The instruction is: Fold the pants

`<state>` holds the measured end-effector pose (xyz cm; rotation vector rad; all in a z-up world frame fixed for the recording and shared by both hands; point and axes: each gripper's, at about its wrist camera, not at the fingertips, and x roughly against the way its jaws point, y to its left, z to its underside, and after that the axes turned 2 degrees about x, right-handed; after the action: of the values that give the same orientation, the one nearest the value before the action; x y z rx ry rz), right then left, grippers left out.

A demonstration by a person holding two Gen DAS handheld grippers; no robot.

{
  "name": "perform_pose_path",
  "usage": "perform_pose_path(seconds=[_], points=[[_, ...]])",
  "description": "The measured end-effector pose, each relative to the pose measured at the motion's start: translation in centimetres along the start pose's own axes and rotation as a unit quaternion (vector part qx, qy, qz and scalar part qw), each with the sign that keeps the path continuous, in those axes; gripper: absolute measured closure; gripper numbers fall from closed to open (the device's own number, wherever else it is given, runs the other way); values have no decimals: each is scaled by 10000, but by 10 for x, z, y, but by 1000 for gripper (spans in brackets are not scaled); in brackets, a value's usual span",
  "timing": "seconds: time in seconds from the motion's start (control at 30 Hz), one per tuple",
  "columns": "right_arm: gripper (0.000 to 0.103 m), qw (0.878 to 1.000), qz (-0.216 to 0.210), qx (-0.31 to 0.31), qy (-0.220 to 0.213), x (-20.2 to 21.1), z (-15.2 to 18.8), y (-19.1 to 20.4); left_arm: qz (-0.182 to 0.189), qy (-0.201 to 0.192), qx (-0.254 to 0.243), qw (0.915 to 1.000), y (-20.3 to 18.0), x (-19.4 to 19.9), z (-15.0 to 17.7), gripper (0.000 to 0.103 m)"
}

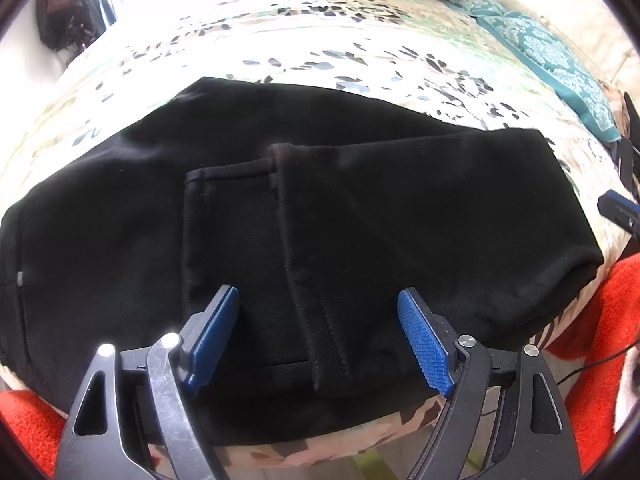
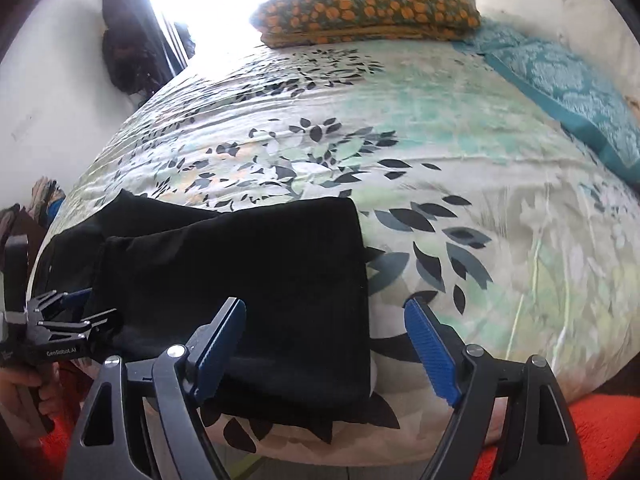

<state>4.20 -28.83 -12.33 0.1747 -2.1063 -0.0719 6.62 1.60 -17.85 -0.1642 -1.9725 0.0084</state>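
The black pants (image 1: 328,216) lie folded on the bed, the leg cuffs laid back over the upper part. My left gripper (image 1: 318,304) is open and empty, its blue pads just above the near edge of the pants over the cuffs. In the right wrist view the pants (image 2: 248,280) fill the lower left, with their folded right edge near the middle. My right gripper (image 2: 324,312) is open and empty, straddling that folded edge at the bed's front. The left gripper (image 2: 76,300) shows at the far left, held by a hand.
The floral bedspread (image 2: 400,152) covers the bed. An orange-patterned pillow (image 2: 368,12) lies at the far end and a teal pillow (image 2: 568,92) at the right. A red blanket (image 1: 616,320) hangs below the bed's front edge. Dark clothing (image 2: 124,44) hangs on the left wall.
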Motion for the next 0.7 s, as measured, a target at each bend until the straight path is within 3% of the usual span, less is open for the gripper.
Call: perform_pose_path(seconds=[0.17, 0.27, 0.4, 0.5, 0.57, 0.7], points=[[22, 9998, 7, -136, -142, 6, 1, 1, 581, -558, 764, 9938, 60, 39, -13, 21], [21, 9988, 81, -402, -252, 7, 0, -9, 917, -550, 1101, 9882, 79, 40, -15, 23], [21, 9976, 8, -651, -247, 5, -1, -15, 599, -401, 303, 9969, 34, 26, -14, 27], [21, 9983, -6, -527, -261, 5, 0, -9, 262, -154, -226, 9993, 3, 8, -18, 49], [21, 9987, -29, -420, -279, 6, 0, -5, 183, 61, -170, 9997, 0, -5, -19, 88], [21, 9986, 2, -279, -450, 15, 1, -3, 435, -347, 131, 9984, 19, 24, -18, 93]])
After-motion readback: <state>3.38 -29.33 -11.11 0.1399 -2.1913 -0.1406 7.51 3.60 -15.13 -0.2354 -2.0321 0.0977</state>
